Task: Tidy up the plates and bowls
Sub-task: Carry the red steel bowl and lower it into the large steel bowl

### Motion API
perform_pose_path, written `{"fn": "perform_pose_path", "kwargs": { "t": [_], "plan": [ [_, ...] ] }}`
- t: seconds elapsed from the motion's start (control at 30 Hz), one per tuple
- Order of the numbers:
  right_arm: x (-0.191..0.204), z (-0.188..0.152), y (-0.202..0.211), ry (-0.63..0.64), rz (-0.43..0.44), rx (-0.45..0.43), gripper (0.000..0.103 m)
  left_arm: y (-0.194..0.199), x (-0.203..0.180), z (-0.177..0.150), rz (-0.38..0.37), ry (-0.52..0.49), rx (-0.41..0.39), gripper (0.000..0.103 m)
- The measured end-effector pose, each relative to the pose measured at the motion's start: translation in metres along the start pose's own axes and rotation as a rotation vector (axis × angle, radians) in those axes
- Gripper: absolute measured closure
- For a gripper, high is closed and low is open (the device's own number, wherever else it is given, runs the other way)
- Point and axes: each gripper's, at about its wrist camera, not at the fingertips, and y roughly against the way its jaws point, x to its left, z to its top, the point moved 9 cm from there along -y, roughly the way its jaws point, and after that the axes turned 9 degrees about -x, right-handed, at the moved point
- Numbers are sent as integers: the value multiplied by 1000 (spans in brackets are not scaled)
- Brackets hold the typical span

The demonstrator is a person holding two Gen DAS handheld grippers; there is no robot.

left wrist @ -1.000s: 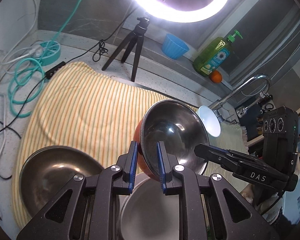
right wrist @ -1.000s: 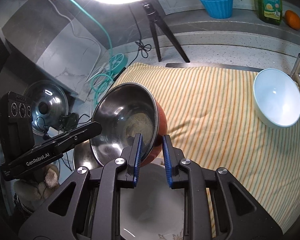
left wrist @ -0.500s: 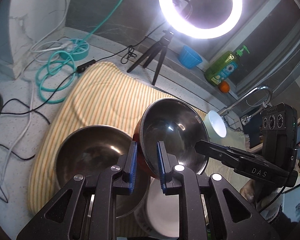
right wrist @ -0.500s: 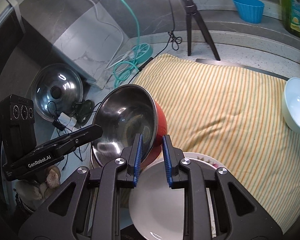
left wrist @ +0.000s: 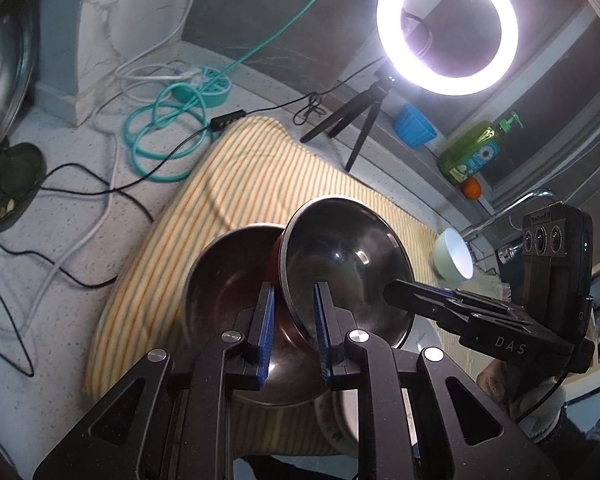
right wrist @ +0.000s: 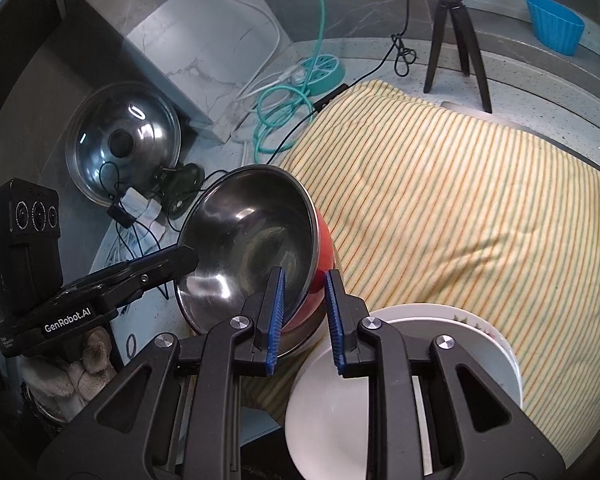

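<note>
Striped cloth [left wrist: 236, 184] on speckled table: left gripper [left wrist: 294, 322] and right gripper [right wrist: 304, 314] jaws both pinch red-bodied steel bowl [left wrist: 344, 268] rim, held tilted over second steel bowl [left wrist: 228, 280]; next, probably lower it in to nest.

Ring light [left wrist: 447, 26], perhaps marble walls [right wrist: 204, 46]

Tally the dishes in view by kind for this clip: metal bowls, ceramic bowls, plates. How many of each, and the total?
Steel bowls: 2, the red-sided steel bowl held by both grippers, and the plain steel bowl on the striped cloth.
Pale ceramic bowl: 1.
White plates: at least 2, stacked.
Total: 5.
</note>
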Motion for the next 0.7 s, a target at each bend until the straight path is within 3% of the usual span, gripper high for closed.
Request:
{"fn": "perform_pose_path", "kwargs": {
  "t": [0.3, 0.7],
  "plan": [
    [6, -20, -36, 44, -22, 82, 82, -5, 26, -16, 49, 18, 38, 86],
    [6, -17, -52, 85, -63, 101, 82, -18, 36, -23, 95, -14, 71, 86]
  ]
}}
